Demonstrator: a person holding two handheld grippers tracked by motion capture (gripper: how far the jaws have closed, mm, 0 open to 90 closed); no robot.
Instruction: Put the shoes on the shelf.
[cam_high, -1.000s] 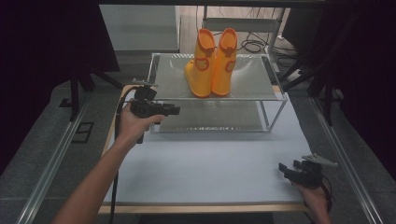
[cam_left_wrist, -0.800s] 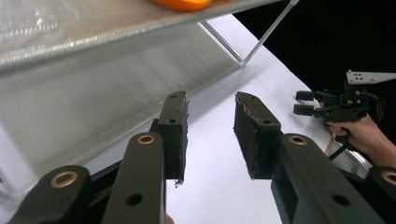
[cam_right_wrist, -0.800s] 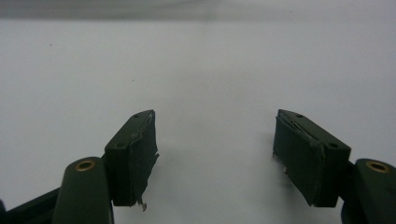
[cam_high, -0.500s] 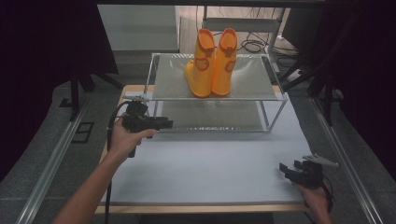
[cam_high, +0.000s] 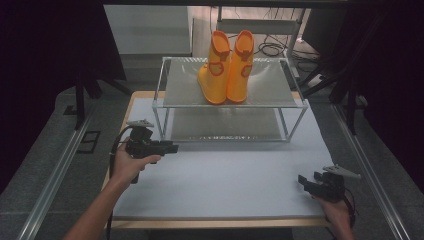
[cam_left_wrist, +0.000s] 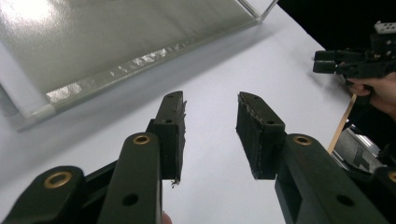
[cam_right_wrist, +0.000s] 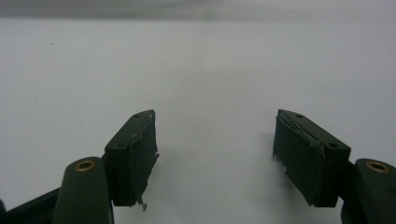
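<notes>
A pair of orange rubber boots (cam_high: 226, 67) stands upright on the top level of a two-tier glass shelf (cam_high: 176, 95) at the back of the table. My left gripper (cam_high: 173, 148) hovers low over the white mat in front of the shelf's left corner and points right. Its jaws have just been opening, and in the left gripper view the left gripper (cam_left_wrist: 210, 100) holds nothing between its pads. My right gripper (cam_high: 301, 180) rests near the front right corner. It is open and empty, with bare mat between the jaws of the right gripper (cam_right_wrist: 215, 116).
The white mat (cam_high: 225, 175) covers the table in front of the shelf. The shelf's lower tier (cam_high: 225, 125) has nothing on it. Metal rails (cam_high: 55, 170) run along both sides, cables (cam_high: 270, 47) lie behind the shelf, and dark curtains hang around.
My left hand has sunk and drawn back from the shelf's left front corner toward the near side of the table. Its jaws stand a little wider. The right hand has kept still.
</notes>
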